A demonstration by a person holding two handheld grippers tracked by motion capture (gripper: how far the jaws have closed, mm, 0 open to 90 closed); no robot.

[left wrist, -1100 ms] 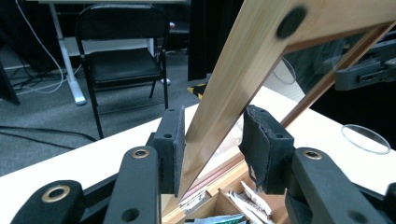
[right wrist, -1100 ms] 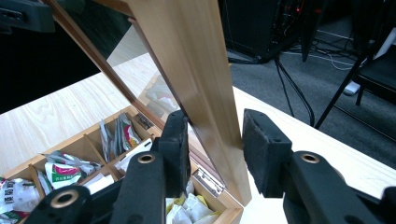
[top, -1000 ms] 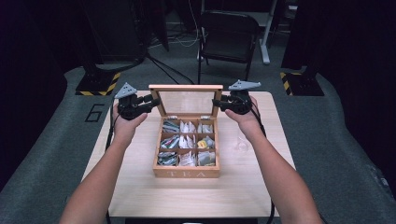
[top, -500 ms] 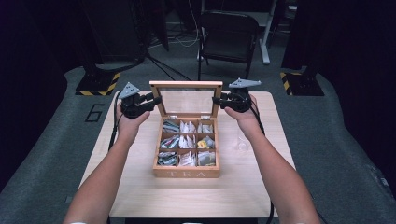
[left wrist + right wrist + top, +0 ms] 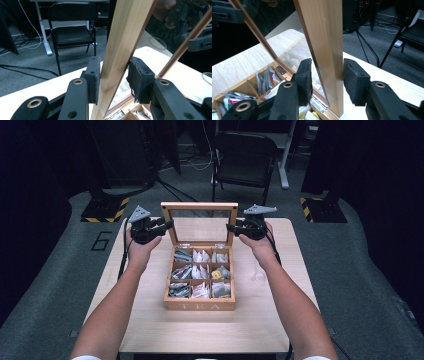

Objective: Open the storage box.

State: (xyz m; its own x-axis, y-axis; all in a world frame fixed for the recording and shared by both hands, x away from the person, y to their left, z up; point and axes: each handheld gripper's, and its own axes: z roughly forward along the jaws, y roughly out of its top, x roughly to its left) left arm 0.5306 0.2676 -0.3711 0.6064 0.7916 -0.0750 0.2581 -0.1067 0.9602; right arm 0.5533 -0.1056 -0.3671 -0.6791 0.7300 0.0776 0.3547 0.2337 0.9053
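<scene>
A wooden tea box (image 5: 200, 306) sits mid-table, its compartments holding several tea bags (image 5: 200, 270). Its glass lid (image 5: 200, 206) stands raised at the back. My left gripper (image 5: 167, 225) is shut on the lid's left side rail (image 5: 125, 37), and both pads of that gripper (image 5: 113, 80) hug the wood. My right gripper (image 5: 232, 226) grips the right side rail (image 5: 322, 30). The jaws of the right gripper (image 5: 327, 77) have just eased open a little, with the rail still between the pads.
The light wood table (image 5: 280, 320) has bare room on both sides of the box. A faint clear round thing (image 5: 257, 272) lies right of the box. A black folding chair (image 5: 240, 155) and cables stand on the floor beyond the far edge.
The lid has tipped slightly further up and back. Both hands stay at its sides, hardly moved.
</scene>
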